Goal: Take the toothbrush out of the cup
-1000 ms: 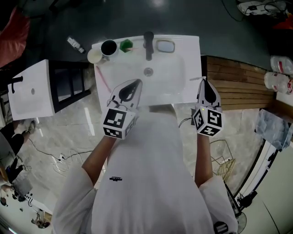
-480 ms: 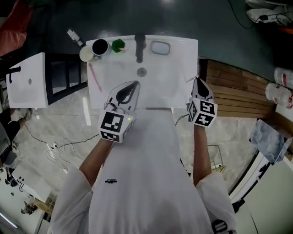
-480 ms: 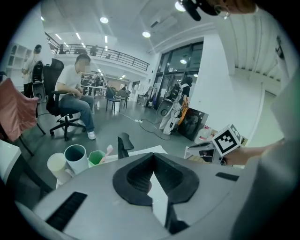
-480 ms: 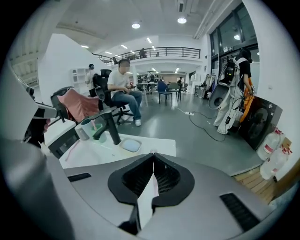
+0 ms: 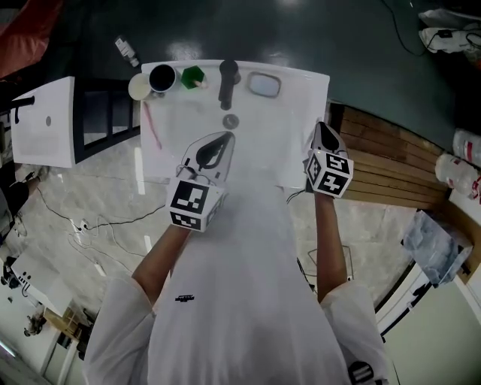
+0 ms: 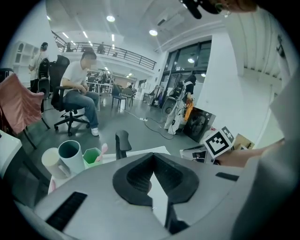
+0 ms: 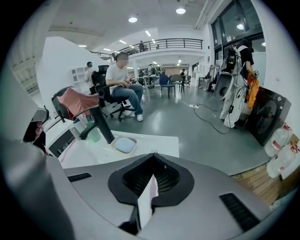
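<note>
Green cup [image 5: 194, 76], white sink [image 5: 270, 128].

Bright ceiling lights [image 7: 180, 10]; fisheye edges dark, warped.

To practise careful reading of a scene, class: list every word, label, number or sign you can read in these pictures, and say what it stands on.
No text here can be read.
Small dark print on the person's white shirt: too small to read.
Red labels on the bottles: blurred, unreadable.
Left marker cube and right marker cube: black-and-white square patterns only, no letters or numbers.
</note>
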### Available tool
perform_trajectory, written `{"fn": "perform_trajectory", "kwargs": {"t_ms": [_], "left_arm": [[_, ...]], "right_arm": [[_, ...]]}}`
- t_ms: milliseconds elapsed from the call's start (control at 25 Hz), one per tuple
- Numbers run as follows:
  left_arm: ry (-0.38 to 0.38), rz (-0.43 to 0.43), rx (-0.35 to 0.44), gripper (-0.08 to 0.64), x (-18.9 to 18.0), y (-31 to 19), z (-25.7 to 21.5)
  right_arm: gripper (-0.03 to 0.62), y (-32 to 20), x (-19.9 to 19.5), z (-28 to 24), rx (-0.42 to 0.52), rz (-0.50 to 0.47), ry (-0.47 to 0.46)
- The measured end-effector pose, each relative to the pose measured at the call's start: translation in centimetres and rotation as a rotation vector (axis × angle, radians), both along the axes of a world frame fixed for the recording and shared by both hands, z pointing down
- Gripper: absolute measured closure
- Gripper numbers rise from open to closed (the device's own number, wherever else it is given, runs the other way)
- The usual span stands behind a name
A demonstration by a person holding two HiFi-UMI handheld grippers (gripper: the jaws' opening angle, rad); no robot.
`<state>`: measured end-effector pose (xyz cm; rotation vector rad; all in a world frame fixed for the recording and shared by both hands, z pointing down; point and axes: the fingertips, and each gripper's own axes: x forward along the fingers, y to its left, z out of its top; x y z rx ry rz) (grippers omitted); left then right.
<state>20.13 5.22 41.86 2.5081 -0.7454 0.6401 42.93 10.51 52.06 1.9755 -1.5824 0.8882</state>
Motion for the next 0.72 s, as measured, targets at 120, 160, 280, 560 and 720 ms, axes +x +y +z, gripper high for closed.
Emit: {"fn": "perform_trajectory", "kwargs": {"t_ms": [120,160,280,560,720], "left_arm": [[-0.016,-0.002,-0.012,0.557,0.6,-0.1,1.1],[-0.019,-0.004,-0.014,0.557,0.7,-0.1,1.4],[-0.027,-0.015,-0.023,0.557,1.3,-0.1,1.9],[-0.041,-0.032,-0.042,0.557,1.8,-0.2,2.8],[-0.053,-0.040,-0.055,0.557,1.9,-0.3,3.3]], "right_arm": [[0.594,-0.5,0.6,1.6,-0.030,0.007,-0.036],[0.594,-0.6,0.7,2.2,-0.040,0.007,-0.047],[0.594,-0.8,1.0,3.8,-0.070,0.006,-0.074],[0.594,-1.3,1.4,8.0,-0.142,0.019,-0.133],[0.594,-1.4,1.6,9.4,-0.172,0.021,-0.141]]}}
